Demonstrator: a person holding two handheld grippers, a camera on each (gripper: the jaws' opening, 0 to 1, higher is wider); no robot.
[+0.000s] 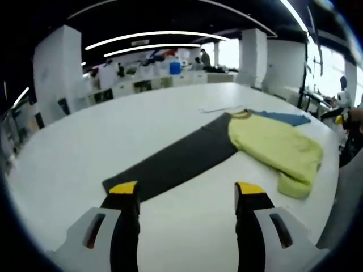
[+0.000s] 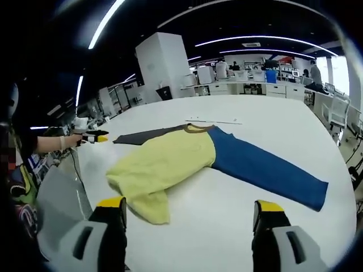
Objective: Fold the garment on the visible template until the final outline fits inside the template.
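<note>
Left gripper (image 1: 188,195): black jaws with yellow tips stand wide apart, nothing between them, above bare surface of the large white table (image 1: 85,147). Right gripper (image 2: 189,211): jaws likewise spread apart and empty, above the same table (image 2: 272,113).

Task items: a long flat template lies across the table, one half dark grey or black (image 1: 176,158), the other half blue (image 1: 283,118). In the right gripper view the blue half (image 2: 266,170) runs toward the table's right edge and the dark half (image 2: 144,136) shows past the garment's far side. The pale yellow-green soft garment (image 1: 275,144) lies crumpled over the middle of the template, where the two colours meet; its collar has a darker trim. One bunched sleeve or hem (image 2: 148,205) spills off the template onto white table, toward the near edge.

No containers on the table. A thin pale strip (image 2: 215,120) lies just beyond the template; what it is cannot be made out.

At the table's left edge in the right gripper view, a person's hand (image 2: 63,141) holds the other gripper.

Room: open workshop, white pillars (image 2: 164,62), curved ceiling light strips, distant benches carrying clutter and a blue bin (image 2: 271,76), too small to identify. A standing person (image 2: 315,73) at far right.
</note>
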